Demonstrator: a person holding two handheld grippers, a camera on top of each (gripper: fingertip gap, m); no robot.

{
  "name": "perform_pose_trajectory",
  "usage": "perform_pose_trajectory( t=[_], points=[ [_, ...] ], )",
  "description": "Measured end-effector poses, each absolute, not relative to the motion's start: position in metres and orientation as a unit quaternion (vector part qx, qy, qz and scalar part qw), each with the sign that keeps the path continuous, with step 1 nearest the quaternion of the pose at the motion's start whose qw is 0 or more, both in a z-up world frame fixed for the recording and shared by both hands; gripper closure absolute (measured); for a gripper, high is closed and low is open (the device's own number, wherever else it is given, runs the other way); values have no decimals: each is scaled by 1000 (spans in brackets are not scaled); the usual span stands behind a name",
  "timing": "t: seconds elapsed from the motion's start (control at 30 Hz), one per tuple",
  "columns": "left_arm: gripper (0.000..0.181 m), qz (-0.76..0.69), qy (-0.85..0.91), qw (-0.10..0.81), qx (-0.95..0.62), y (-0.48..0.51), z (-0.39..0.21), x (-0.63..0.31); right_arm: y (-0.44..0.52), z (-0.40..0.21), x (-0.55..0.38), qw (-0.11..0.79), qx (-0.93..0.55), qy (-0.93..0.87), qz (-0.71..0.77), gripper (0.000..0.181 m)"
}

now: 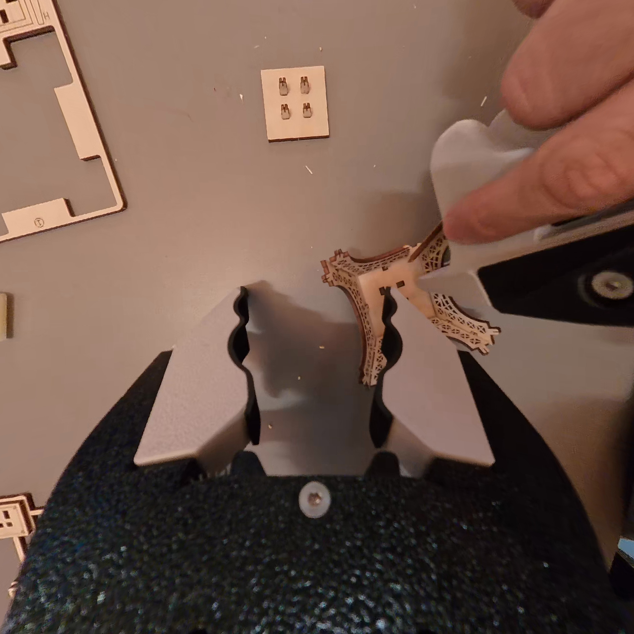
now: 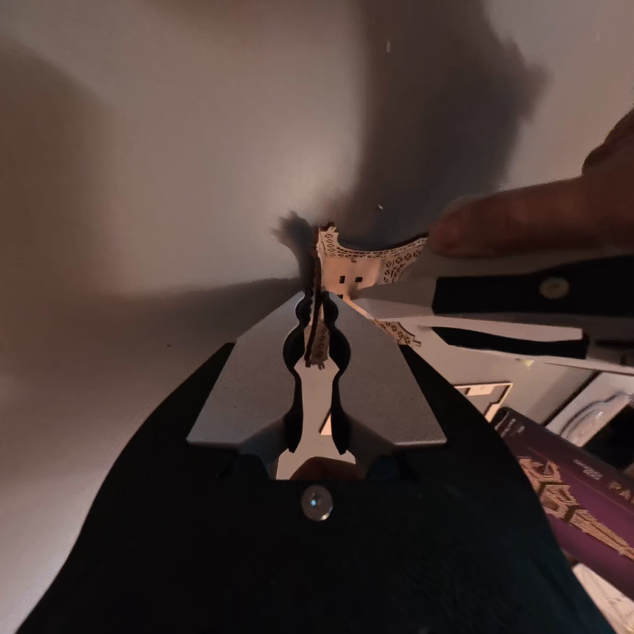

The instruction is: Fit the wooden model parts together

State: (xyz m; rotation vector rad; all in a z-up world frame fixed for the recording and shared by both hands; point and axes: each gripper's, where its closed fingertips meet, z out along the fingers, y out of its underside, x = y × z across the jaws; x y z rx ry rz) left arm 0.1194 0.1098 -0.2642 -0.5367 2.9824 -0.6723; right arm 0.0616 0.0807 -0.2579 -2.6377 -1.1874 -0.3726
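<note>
The wooden model (image 1: 374, 284) is a small lattice tower base with four curved legs and a slotted middle plate. It is held just above the grey table. My left gripper (image 1: 315, 295) is open and empty, and its right fingertip overlaps the model's near leg. My right gripper (image 1: 435, 257) comes in from the right and grips the model's far right side, with a person's fingers (image 1: 566, 137) lying on it. In the right wrist view my right gripper (image 2: 317, 302) is shut on one lattice leg of the model (image 2: 350, 271). The other gripper (image 2: 374, 307) reaches the model from the right under a finger (image 2: 514, 223).
A square wooden plate with four slots (image 1: 295, 103) lies on the table beyond the grippers. An emptied part sheet (image 1: 85, 137) lies at the far left and another sheet (image 1: 13, 521) at the lower left. A purple box (image 2: 566, 497) sits at the lower right.
</note>
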Motion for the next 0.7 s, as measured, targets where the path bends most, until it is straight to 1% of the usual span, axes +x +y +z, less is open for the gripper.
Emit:
perform_pose_trajectory(
  t=[0.13,0.2,0.3,0.5,0.7],
  points=[
    [105,-215,961,19,-173,110,-264,119,81,-258,62,114,-901,-402,-119,176],
    [104,-216,961,19,-172,110,-264,119,85,-255,66,129,-901,-391,-137,164],
    [104,-215,961,18,-172,110,-264,119,82,-258,61,123,-903,-394,-118,177],
    [105,-214,961,18,-173,110,-264,119,82,-258,60,126,-900,-399,-121,178],
    [104,-214,961,19,-172,110,-264,119,82,-257,60,124,-919,-364,-86,180]
  ],
)
